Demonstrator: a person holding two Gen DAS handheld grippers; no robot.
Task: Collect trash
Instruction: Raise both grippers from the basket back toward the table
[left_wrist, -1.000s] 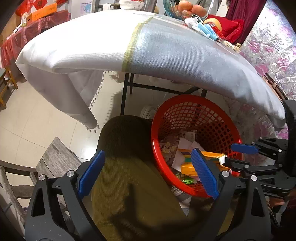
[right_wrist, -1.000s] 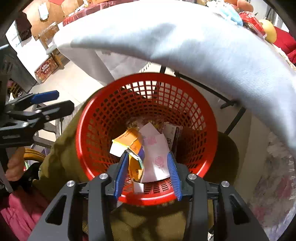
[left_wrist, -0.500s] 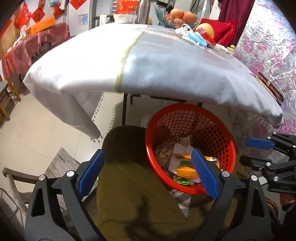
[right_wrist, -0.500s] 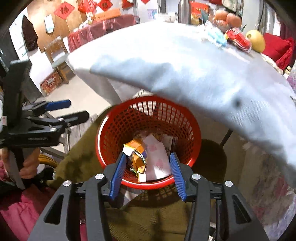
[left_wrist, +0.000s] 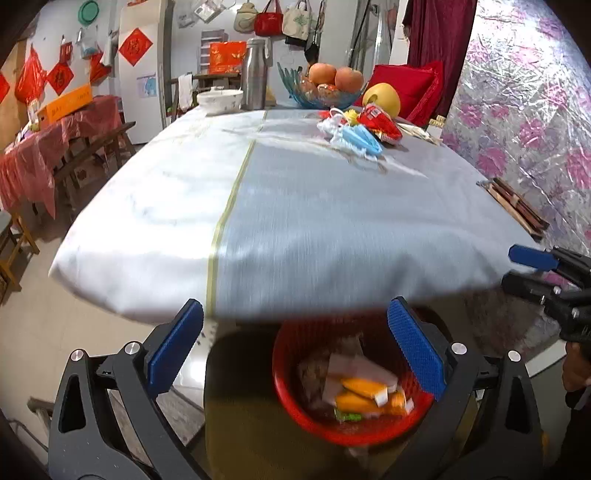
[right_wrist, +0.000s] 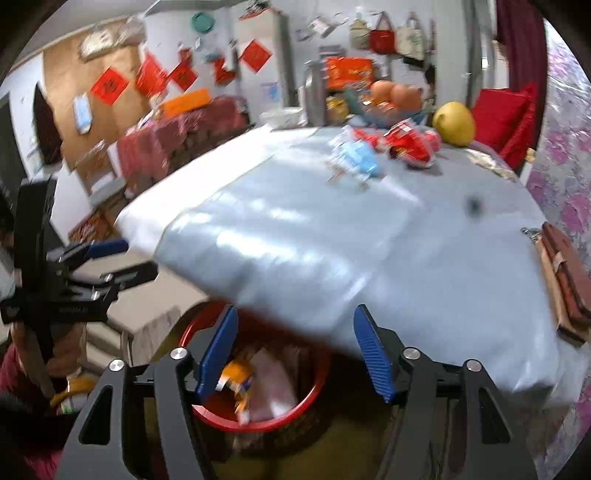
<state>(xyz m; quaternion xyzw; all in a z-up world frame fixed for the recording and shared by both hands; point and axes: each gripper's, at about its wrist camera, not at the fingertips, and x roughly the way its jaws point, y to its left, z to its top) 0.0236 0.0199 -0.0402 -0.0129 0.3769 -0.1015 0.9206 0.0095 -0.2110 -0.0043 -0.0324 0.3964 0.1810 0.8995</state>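
Observation:
A red mesh basket (left_wrist: 295, 410) holding paper and orange wrappers (left_wrist: 364, 395) sits on an olive seat below the table edge; it also shows in the right wrist view (right_wrist: 258, 421). My left gripper (left_wrist: 295, 350) is open and empty above it. My right gripper (right_wrist: 295, 350) is open and empty, also above the basket. On the far part of the white tablecloth (left_wrist: 295, 206) lie blue face masks (left_wrist: 356, 138) and a red wrapper (left_wrist: 380, 123); these show blurred in the right wrist view, masks (right_wrist: 354, 157) and wrapper (right_wrist: 410, 146).
A glass fruit bowl (left_wrist: 325, 88), a yellow fruit (left_wrist: 381, 99), a steel flask (left_wrist: 255, 74) and a white bowl (left_wrist: 219, 101) stand at the table's far end. Chopsticks (left_wrist: 515, 206) lie at the right edge. A foil-flowered wall (left_wrist: 535, 110) is on the right.
Both grippers have risen from inside the basket to table height and tilted up, so the tabletop and far trash came into view. The right gripper's jaws have opened wider.

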